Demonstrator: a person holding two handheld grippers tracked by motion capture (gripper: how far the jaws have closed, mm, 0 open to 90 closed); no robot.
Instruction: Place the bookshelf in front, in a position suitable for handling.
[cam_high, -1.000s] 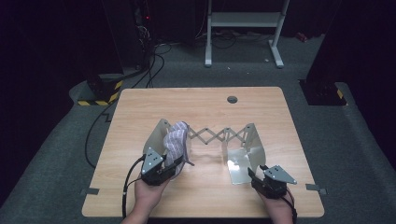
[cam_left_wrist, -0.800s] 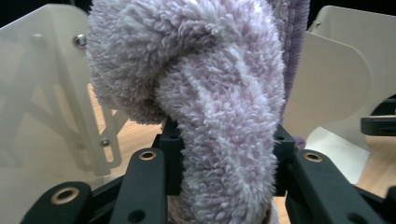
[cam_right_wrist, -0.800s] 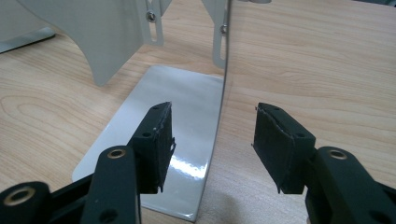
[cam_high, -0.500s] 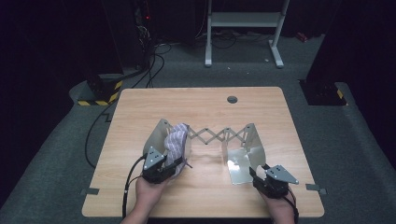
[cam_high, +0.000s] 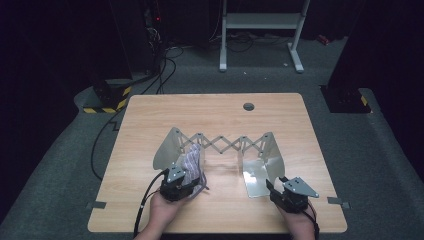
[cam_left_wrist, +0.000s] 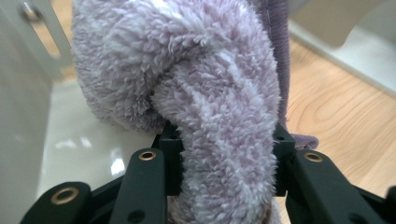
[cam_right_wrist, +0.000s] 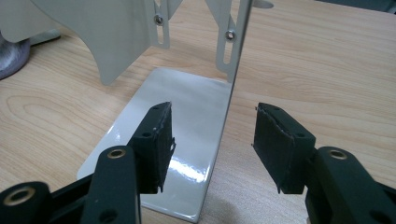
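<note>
While L gripper (cam_left_wrist: 219, 154) clamps fuzzy towel (cam_left_wrist: 187, 84) between jaws, set it upright on rack (cam_high: 172, 150) base plate; R gripper (cam_right_wrist: 212, 140) jaws half-open, empty, astride end plate (cam_right_wrist: 187, 154); steady it.

This looks like a lab or recording studio rather than a home. A single wooden counter (cam_high: 220, 120) with a cable hole (cam_high: 248, 106) stands alone on grey carpet (cam_high: 380, 150), hemmed in by dark, black-draped surroundings. Behind it, loose cables (cam_high: 165, 55) trail across the floor, yellow-and-black hazard tape (cam_high: 105, 107) marks a base, and a white metal stand (cam_high: 260, 30) rests on its feet.
</note>
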